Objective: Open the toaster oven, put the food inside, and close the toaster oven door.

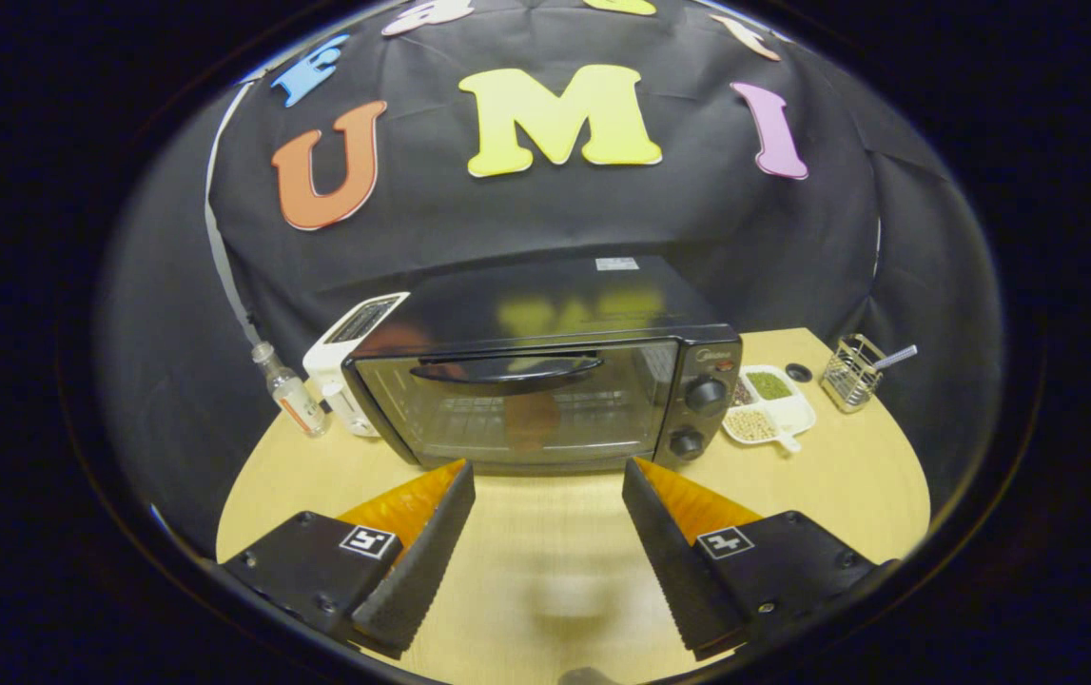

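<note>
The gripper is wide open and holds nothing; its fingers hover over the table just short of the oven. The oven door is shut, with one handle across its top. To open it well, the fingers should likely close on the handle's middle, then swing down. Counted: two knobs at the oven's right, one dish beyond them, one bottle left of the oven.

My tongs up close: black and orange.
My gripper shows two black ribbed fingers, orange backs, black screwed housings, each carrying a white square marker.
</note>
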`<state>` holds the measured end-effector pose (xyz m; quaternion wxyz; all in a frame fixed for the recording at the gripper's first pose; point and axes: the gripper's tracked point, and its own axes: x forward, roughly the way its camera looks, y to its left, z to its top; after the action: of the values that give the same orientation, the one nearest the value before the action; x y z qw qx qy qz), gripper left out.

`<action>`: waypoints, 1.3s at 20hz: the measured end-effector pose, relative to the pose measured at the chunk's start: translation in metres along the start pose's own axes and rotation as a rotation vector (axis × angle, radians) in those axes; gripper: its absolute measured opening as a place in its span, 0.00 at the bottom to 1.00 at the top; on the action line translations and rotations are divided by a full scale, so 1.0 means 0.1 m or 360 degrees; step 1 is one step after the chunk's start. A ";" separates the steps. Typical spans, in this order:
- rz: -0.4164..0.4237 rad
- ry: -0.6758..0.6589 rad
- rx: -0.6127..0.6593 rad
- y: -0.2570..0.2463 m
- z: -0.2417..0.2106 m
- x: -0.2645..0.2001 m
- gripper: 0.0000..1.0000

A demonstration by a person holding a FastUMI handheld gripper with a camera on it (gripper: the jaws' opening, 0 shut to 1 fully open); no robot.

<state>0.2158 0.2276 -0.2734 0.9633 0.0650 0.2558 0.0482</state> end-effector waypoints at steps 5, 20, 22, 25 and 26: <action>-0.0046 -0.0076 -0.0042 -0.38 0.11 -0.40 1.00; -0.0051 -0.0838 -0.0110 -2.05 1.59 -2.94 0.99; -0.0044 -0.0888 -0.0108 -2.23 1.57 -3.12 0.99; -0.0005 -0.0882 -0.0067 -2.37 1.45 -3.21 0.99; 0.0007 -0.0883 -0.0061 -2.41 1.43 -3.22 0.99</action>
<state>0.0235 -0.0651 -0.0301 0.9975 0.0580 -0.0189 0.0355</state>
